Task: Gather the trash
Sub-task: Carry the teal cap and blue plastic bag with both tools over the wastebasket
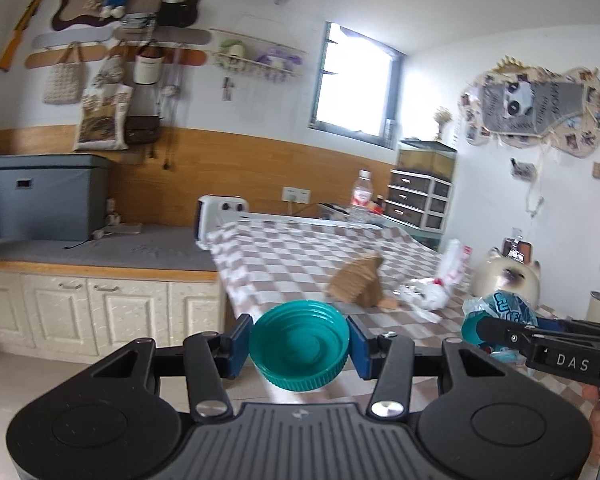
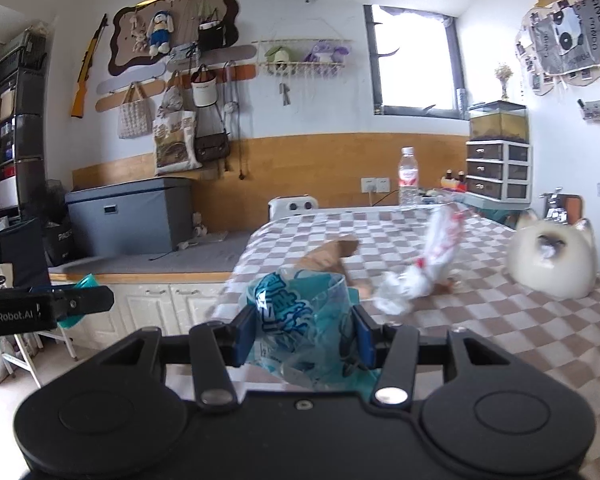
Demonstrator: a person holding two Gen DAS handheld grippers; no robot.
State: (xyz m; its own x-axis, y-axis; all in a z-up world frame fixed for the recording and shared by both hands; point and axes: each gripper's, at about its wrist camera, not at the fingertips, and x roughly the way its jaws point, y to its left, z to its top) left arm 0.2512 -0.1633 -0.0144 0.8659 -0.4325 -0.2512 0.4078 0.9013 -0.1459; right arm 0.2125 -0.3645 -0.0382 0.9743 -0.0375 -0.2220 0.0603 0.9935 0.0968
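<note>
The left tongs (image 1: 299, 347) pinch a teal bottle cap (image 1: 299, 350) and the right tongs (image 2: 305, 333) clamp a crumpled blue-printed plastic bottle (image 2: 304, 320), both clear of the checkered desk (image 2: 500, 320), seemingly for disposal.

- Left gripper (image 1: 299, 347) points nearly level, its blue fingers (image 1: 239, 345) pressed on either side of a teal cap (image 1: 299, 350), open side toward the camera.
- Right gripper (image 2: 305, 332) sits alongside, also nearly level, fingers (image 2: 245, 334) clamped on a crumpled wrapper (image 2: 300, 320).
- A hand (image 1: 598, 420) shows behind the right gripper.
</note>
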